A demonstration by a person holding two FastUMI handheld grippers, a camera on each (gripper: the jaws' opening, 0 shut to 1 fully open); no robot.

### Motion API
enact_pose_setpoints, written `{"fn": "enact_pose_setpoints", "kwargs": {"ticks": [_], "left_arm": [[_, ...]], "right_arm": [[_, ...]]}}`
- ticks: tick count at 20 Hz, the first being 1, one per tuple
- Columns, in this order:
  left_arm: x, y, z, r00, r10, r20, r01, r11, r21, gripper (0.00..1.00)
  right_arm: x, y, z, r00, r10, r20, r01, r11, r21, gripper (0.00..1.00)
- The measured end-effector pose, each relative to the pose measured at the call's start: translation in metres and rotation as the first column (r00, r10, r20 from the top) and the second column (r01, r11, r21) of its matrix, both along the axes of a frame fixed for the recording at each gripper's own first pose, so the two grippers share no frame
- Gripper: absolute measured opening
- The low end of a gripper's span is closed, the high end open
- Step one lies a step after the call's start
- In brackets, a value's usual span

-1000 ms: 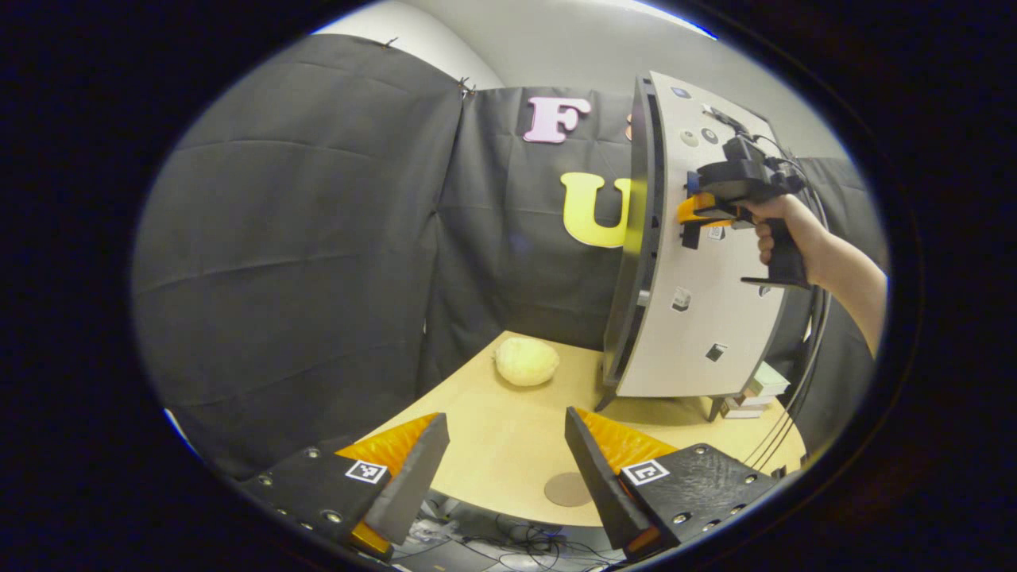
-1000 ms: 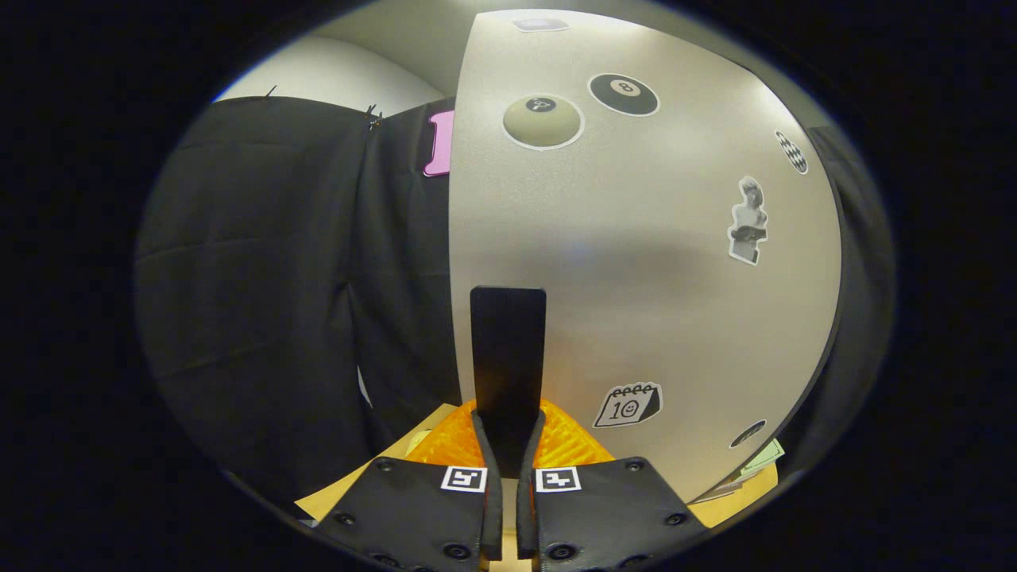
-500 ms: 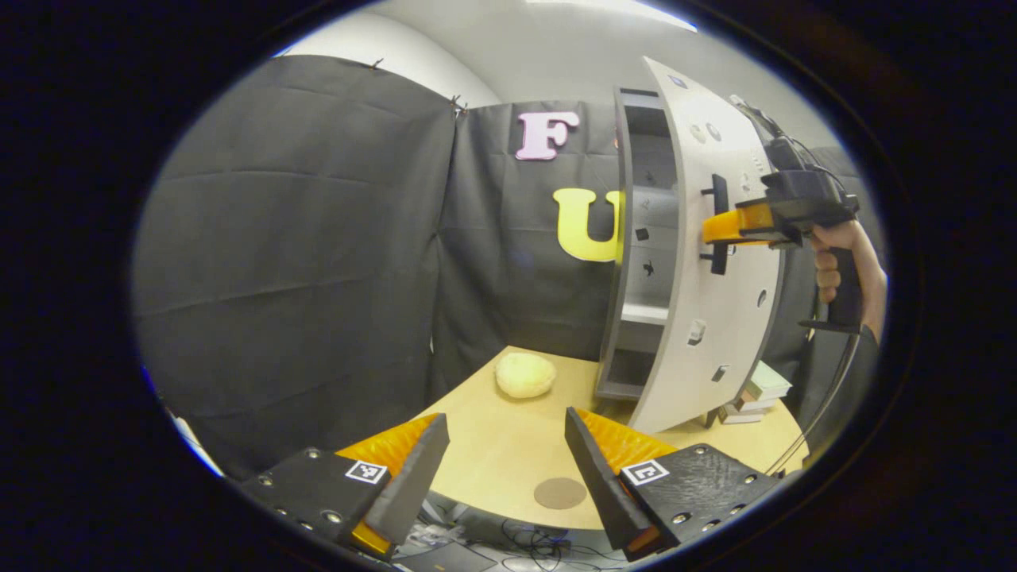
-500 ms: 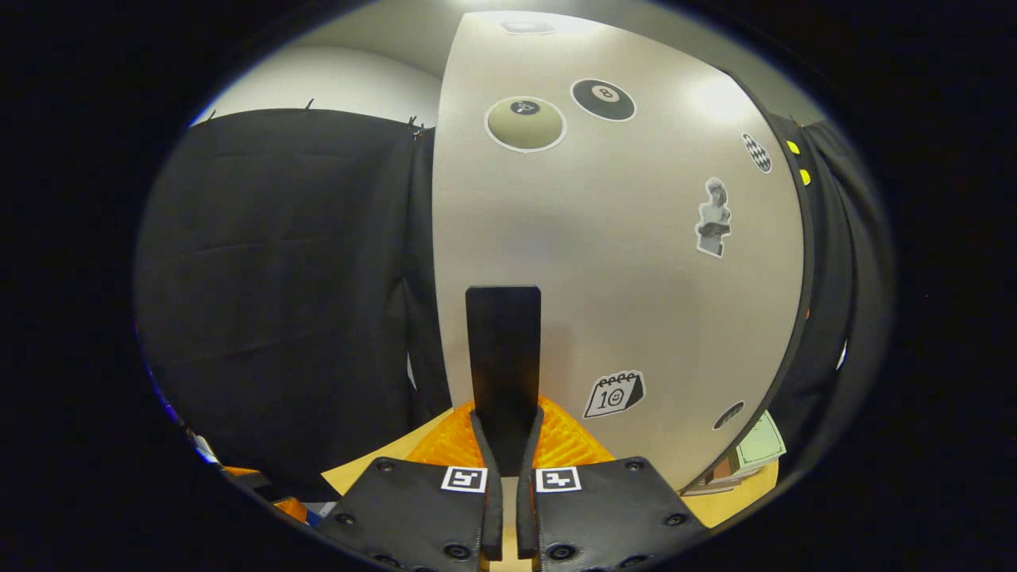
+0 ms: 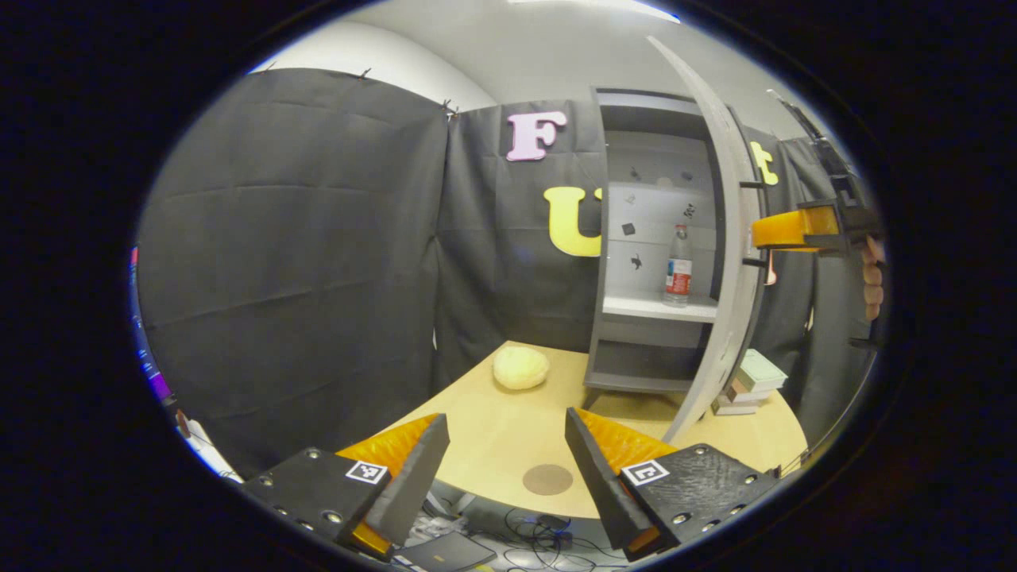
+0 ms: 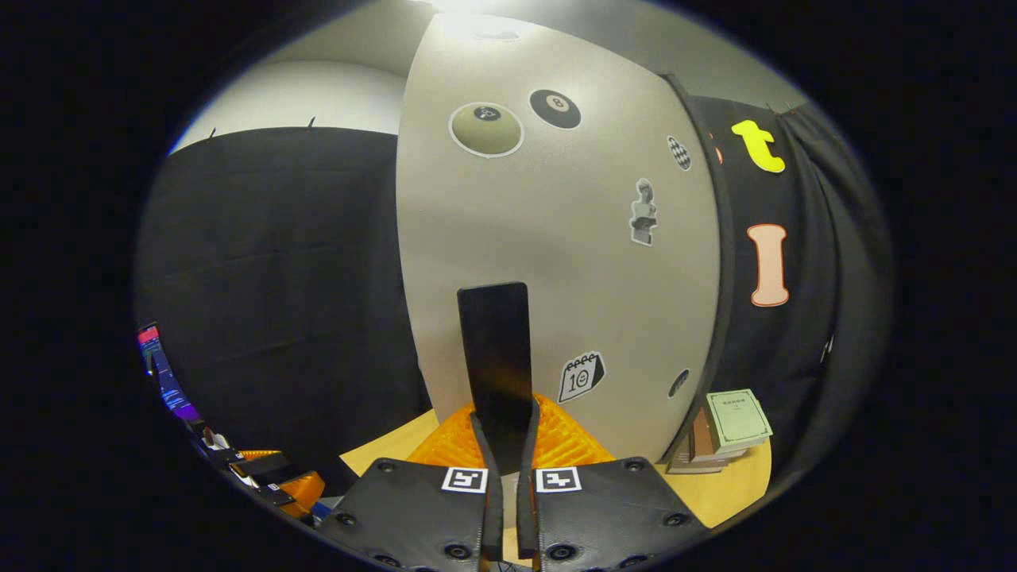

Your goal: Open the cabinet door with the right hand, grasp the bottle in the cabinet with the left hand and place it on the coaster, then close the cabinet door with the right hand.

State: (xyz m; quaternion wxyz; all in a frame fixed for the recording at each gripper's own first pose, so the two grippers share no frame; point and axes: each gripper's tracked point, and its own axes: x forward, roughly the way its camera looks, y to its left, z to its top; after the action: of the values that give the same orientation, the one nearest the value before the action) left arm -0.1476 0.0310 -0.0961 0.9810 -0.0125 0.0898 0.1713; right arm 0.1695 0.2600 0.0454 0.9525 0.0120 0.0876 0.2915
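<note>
Right hand-held gripper [image 6: 508, 421]: fingers clamped together on the dark handle [image 6: 494, 357] of the cabinet door [image 6: 556, 238], low centre of the right gripper view. Left hand-held gripper [image 5: 508, 469]: fingers set wide apart — nothing between them — at the bottom of the left gripper view, above the worktop [image 5: 493, 429]. Bottle [image 5: 678, 276]: upright on the cabinet shelf [image 5: 636, 306], right of centre. Coaster [image 5: 547, 479]: on the worktop's near edge.

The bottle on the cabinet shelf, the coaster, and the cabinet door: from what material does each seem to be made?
The bottle looks like clear plastic: see-through body, pale cap, a label band. The coaster seems a thin matte brown disc, perhaps cork or leather; it cannot be told. The cabinet door appears to be a painted or laminated board, pale grey with a faint sheen and flat stickers, and its handle is matte black.
</note>
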Motion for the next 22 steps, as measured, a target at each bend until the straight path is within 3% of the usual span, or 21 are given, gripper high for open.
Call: {"fn": "enact_pose_setpoints", "kwargs": {"ticks": [10,13,14,19,20,22], "left_arm": [[0.003,-0.050,0.008,0.998,-0.070,0.007,0.069,0.998,0.013,0.88],[0.022,-0.061,0.012,0.993,-0.114,0.019,0.114,0.993,-0.003,0.88],[0.032,-0.064,0.010,0.991,-0.130,0.015,0.130,0.992,-0.005,0.88],[0.080,-0.072,0.023,0.975,-0.223,0.024,0.222,0.975,0.031,0.88],[0.091,-0.074,0.024,0.969,-0.246,0.028,0.245,0.969,0.027,0.89],[0.113,-0.074,0.022,0.958,-0.285,0.026,0.285,0.958,0.016,0.89]], "right_arm": [[-0.009,-0.051,0.002,0.993,-0.114,0.043,0.114,0.993,0.005,0.08],[-0.005,-0.066,0.004,0.987,-0.138,0.082,0.136,0.990,0.036,0.07],[-0.002,-0.072,0.003,0.984,-0.159,0.085,0.156,0.987,0.039,0.04],[0.012,-0.103,0.004,0.956,-0.269,0.119,0.269,0.963,0.016,0.06],[0.012,-0.107,0.004,0.947,-0.296,0.125,0.296,0.955,0.018,0.02],[0.012,-0.109,0.006,0.942,-0.317,0.111,0.314,0.948,0.044,0.06]]}}
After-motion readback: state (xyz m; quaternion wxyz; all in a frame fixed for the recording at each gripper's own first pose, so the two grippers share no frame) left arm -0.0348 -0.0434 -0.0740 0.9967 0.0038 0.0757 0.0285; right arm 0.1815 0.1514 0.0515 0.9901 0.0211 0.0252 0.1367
